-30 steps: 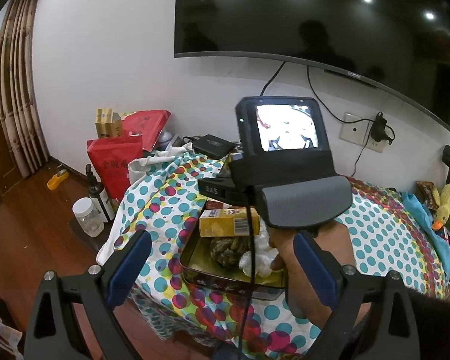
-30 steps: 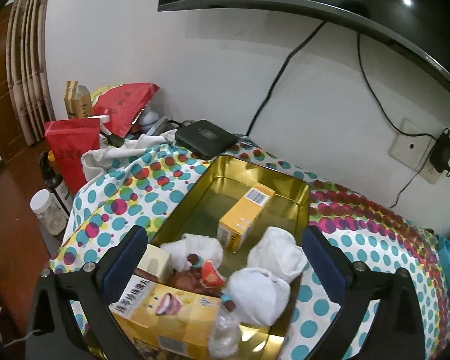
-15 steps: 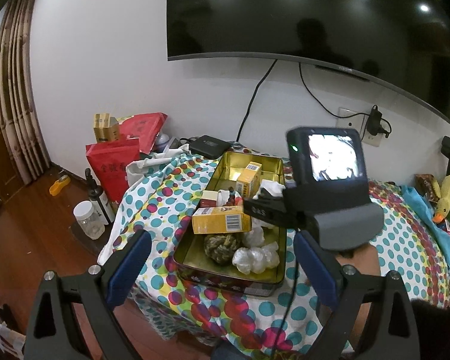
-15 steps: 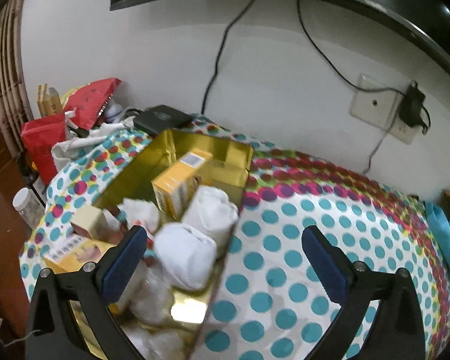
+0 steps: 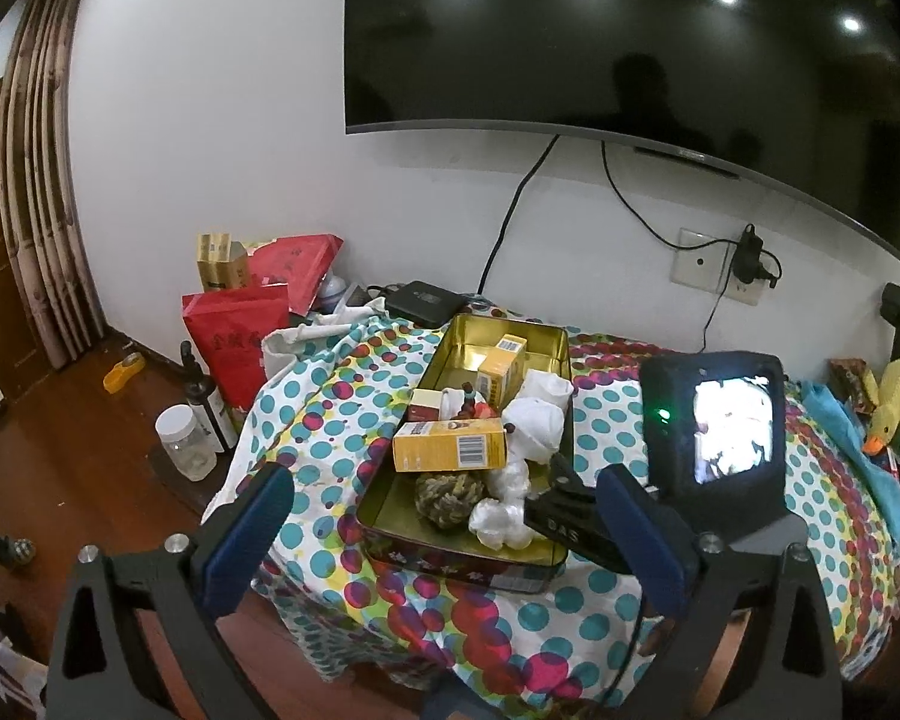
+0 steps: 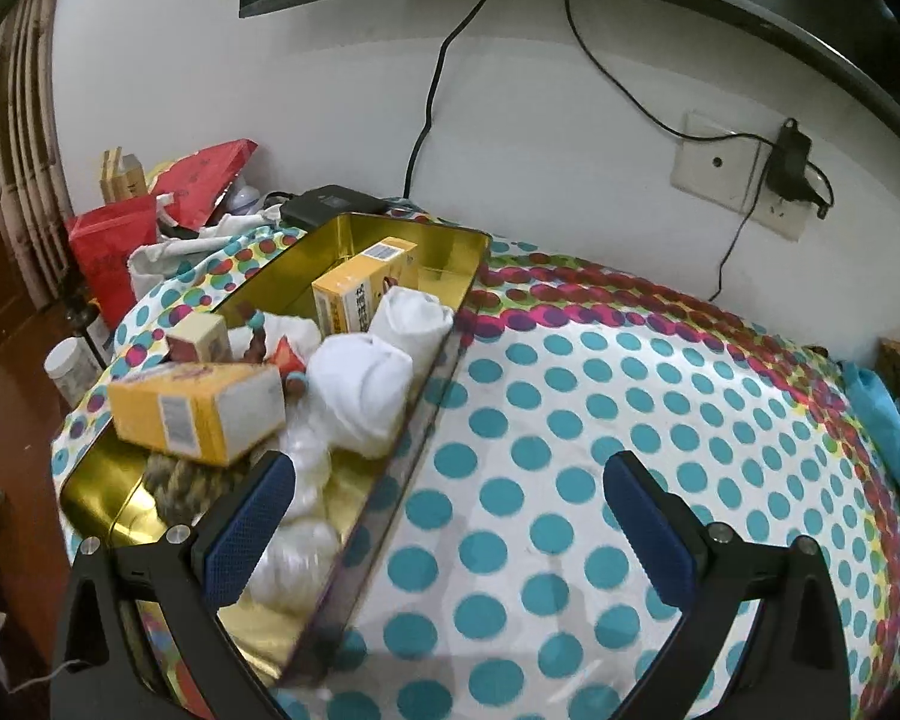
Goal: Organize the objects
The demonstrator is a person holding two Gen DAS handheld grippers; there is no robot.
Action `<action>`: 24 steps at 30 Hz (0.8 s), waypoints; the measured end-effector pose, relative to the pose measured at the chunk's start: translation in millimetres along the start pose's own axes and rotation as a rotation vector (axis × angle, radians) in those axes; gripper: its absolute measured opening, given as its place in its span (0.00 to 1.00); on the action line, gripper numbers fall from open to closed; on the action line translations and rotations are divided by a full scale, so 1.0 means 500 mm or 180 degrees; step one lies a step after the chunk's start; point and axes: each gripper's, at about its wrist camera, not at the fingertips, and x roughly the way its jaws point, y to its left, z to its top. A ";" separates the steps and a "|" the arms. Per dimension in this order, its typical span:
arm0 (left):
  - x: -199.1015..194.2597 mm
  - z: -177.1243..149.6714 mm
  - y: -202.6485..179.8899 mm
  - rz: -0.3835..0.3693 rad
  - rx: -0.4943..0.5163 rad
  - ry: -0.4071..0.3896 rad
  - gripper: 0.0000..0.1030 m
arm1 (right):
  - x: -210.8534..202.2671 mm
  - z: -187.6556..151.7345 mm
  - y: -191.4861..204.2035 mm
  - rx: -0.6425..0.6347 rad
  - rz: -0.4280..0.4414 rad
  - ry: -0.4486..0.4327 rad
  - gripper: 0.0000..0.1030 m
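A gold tin (image 5: 561, 354) is seen at the centre of the left wrist view, resting on a spotted cloth (image 5: 330, 420) that covers a table against the white wall. The tin is crowded: a yellow box (image 5: 448, 449) lies flat across its middle, a second yellow box (image 5: 501, 367) stands toward the far end, white bundles (image 5: 537, 420) are packed along its right side, and a dark ball of cord (image 5: 447, 495) sits near the front wall. The things appear to have been gathered there so that the cloth is left bare.

The left gripper (image 5: 444, 531) is held low in the frame, short of the tin's front edge; its jaws are opening and nothing is between them. In the right wrist view the right gripper (image 6: 450, 531) is held over the tin's right rim and the bare cloth at lower centre, its fingers wide apart and empty. It seems to be carried away from the tin, probably toward whatever is to be fetched next; no such item can be made out between its fingers. A toy duck (image 5: 888, 414) lies at the right edge.
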 end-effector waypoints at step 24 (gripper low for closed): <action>-0.065 -0.061 -0.056 0.0174 0.0311 -0.0187 1.00 | -0.142 -0.168 -0.065 0.0386 0.0366 -0.0031 1.00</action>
